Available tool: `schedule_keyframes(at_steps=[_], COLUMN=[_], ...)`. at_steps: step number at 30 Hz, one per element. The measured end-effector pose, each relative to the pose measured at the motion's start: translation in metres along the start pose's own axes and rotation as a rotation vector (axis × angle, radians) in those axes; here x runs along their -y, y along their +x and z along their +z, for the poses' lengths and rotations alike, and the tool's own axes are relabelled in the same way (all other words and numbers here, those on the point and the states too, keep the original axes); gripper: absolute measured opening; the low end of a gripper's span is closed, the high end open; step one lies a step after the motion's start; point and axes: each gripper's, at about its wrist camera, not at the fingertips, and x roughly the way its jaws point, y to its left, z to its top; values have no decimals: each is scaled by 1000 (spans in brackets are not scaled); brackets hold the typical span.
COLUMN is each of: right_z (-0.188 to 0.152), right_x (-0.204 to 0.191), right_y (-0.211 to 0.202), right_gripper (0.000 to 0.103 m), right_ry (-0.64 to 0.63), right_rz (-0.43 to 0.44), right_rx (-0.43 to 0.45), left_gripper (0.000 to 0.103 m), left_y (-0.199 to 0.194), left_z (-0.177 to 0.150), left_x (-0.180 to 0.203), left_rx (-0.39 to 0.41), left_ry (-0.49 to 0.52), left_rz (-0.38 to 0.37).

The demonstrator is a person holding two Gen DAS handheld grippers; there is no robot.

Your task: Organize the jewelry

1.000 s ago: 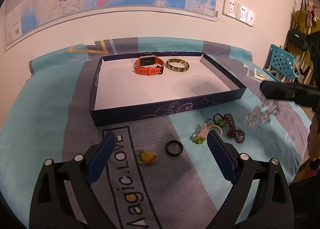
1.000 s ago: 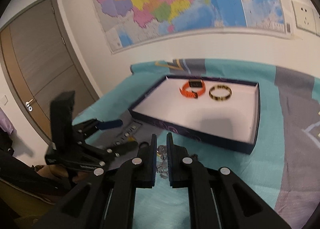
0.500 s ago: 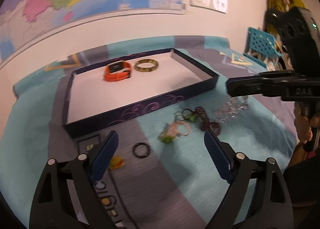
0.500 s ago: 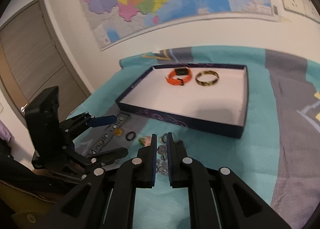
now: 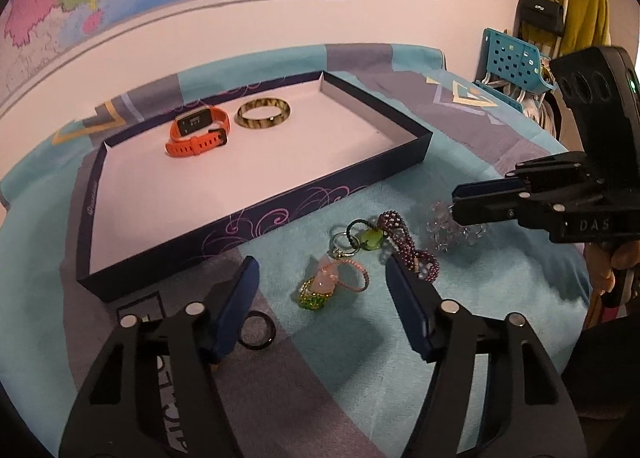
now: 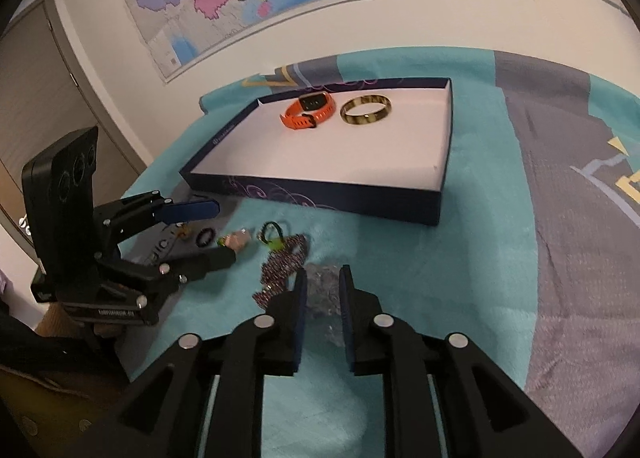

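Note:
My left gripper (image 5: 322, 290) hovers low over the cloth, its jaws closing. A pink and green beaded piece (image 5: 328, 284) lies between them, untouched. My right gripper (image 6: 323, 292) is down at the cloth with its jaws opening. The clear crystal bracelet (image 6: 322, 286) rests on the cloth in the gap between them. A purple beaded bracelet (image 5: 404, 242) and a green charm loop (image 5: 366, 238) lie between the two grippers. The dark blue tray (image 5: 256, 225) holds an orange watch (image 5: 198, 131) and a striped bangle (image 5: 263, 113).
A black ring (image 5: 258, 334) lies on the grey stripe by my left finger. The teal and grey cloth (image 6: 500, 238) covers the whole surface. A wall with a map stands behind the tray. A blue basket (image 5: 512, 57) sits at the far right.
The left gripper swung right over the pink and green piece and its jaws narrowed. The right gripper sank to the cloth with the crystal bracelet, and its jaws parted.

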Motion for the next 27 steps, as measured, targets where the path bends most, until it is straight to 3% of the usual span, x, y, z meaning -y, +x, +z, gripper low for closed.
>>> schedule_keyframes(at_steps=[3, 5, 10, 14, 22, 27], right_z=[-3, -3, -5, -6, -7, -6], right_x=[2, 4, 1, -6, -10, -10], right_y=[-2, -3, -5, 0, 13, 16], right_gripper=[29, 40, 51, 52, 50, 40], right_ry=[3, 3, -16, -51, -79, -89], right_rz=[-11, -15, -21, -32, -83, -109], right_rx=[-1, 1, -2, -14, -36, -33], left_gripper=[47, 46, 28, 13, 11, 12], left_y=[4, 7, 11, 9, 5, 5], left_z=[0, 0, 0, 0, -1, -2], left_x=[-2, -3, 0, 1, -4, -8], left_rx=[-18, -33, -47, -43, -32, -31], left_ry=[-12, -12, 2, 2, -30, -53], left_rz=[-22, -22, -39, -44, -61, -65])
